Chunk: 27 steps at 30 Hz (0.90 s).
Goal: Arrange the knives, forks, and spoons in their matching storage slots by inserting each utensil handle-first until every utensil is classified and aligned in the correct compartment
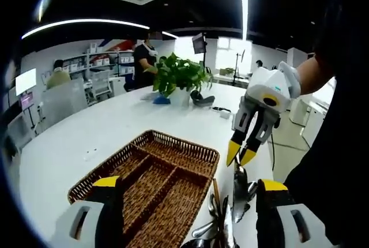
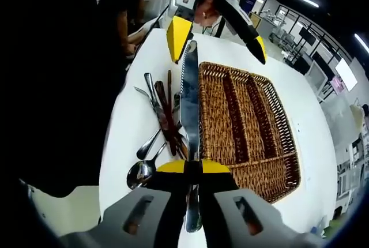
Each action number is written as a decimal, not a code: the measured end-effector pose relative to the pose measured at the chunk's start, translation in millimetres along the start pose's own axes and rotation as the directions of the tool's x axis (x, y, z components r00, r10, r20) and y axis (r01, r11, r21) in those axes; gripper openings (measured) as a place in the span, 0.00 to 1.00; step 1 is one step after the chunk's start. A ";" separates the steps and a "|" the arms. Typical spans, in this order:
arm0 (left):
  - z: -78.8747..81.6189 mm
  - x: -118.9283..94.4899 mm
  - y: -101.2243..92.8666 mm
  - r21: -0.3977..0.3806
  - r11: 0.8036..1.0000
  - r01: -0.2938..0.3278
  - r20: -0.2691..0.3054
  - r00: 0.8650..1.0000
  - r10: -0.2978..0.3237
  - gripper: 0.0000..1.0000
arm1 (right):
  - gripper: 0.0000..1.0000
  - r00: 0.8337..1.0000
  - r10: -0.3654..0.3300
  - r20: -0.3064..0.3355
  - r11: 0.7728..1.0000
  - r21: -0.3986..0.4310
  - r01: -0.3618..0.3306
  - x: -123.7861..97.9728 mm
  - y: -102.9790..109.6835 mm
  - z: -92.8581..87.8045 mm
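Unlabelled knife (image 2: 189, 109) in right claw (image 2: 192, 167), beside wicker tray (image 2: 271, 127)

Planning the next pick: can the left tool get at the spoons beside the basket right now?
Probably yes. The left tool is open and holds nothing, and the spoons lie exposed on the table. The right tool, shut on the knife, hangs over that pile, so crowding is possible.

Right gripper (image 2: 193, 167) clamped shut on knife (image 2: 189, 109), yellow tips pressed together at 6 o'clock in right gripper view. Left gripper (image 1: 190, 186) held wide, jaws parted at 7 and 5 o'clock in left gripper view; seen spread at 12 o'clock from right.
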<state>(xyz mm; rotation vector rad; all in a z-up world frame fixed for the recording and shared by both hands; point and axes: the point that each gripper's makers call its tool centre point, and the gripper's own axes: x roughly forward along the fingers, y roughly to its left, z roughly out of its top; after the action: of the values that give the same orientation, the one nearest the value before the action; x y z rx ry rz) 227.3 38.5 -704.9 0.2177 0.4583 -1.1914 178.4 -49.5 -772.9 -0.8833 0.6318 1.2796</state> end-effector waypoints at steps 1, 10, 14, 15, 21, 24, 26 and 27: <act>1.0 -1.7 -1.3 0.001 1.000 -0.002 0.002 1.000 0.002 1.00 | 0.03 1.000 -0.002 -0.002 1.000 0.002 0.002 -0.1 -0.5 -0.2; -4.4 -43.9 19.9 -0.009 0.988 -0.155 -0.019 0.988 0.155 1.00 | 0.03 0.999 -0.015 -0.040 1.000 -0.002 0.015 -7.7 -10.9 0.5; -10.8 -64.1 30.5 -0.026 0.973 -0.231 -0.026 0.973 0.230 1.00 | 0.03 0.999 -0.011 -0.041 1.000 0.005 0.011 -10.8 -17.0 3.8; -11.3 -66.1 31.5 -0.028 0.971 -0.238 -0.026 0.971 0.237 1.00 | 0.03 0.999 -0.010 -0.047 1.000 -0.001 0.010 -11.3 -18.2 4.3; -14.9 -95.5 31.5 -0.087 0.950 -0.299 0.000 0.954 0.300 1.00 | 0.03 0.998 -0.032 -0.054 0.999 -0.020 0.031 -21.1 -33.3 13.4; -24.1 -105.3 33.1 -0.096 0.941 -0.325 -0.020 0.946 0.325 1.00 | 0.03 0.997 -0.041 -0.062 0.999 -0.031 0.040 -24.8 -40.3 15.4; -28.9 -111.6 35.3 -0.104 0.936 -0.336 -0.028 0.942 0.335 1.00 | 0.03 0.997 -0.042 -0.058 0.999 -0.035 0.040 -28.2 -44.0 18.1; -29.8 -114.7 35.4 -0.106 0.935 -0.337 -0.027 0.941 0.336 1.00 | 0.03 0.997 -0.044 -0.057 0.999 -0.033 0.042 -29.4 -47.1 19.7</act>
<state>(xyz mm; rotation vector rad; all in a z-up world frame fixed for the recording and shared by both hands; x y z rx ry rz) 219.7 159.8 -682.0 0.1978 0.4710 -0.8268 217.1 -51.1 -728.6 -0.9579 0.6361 1.2321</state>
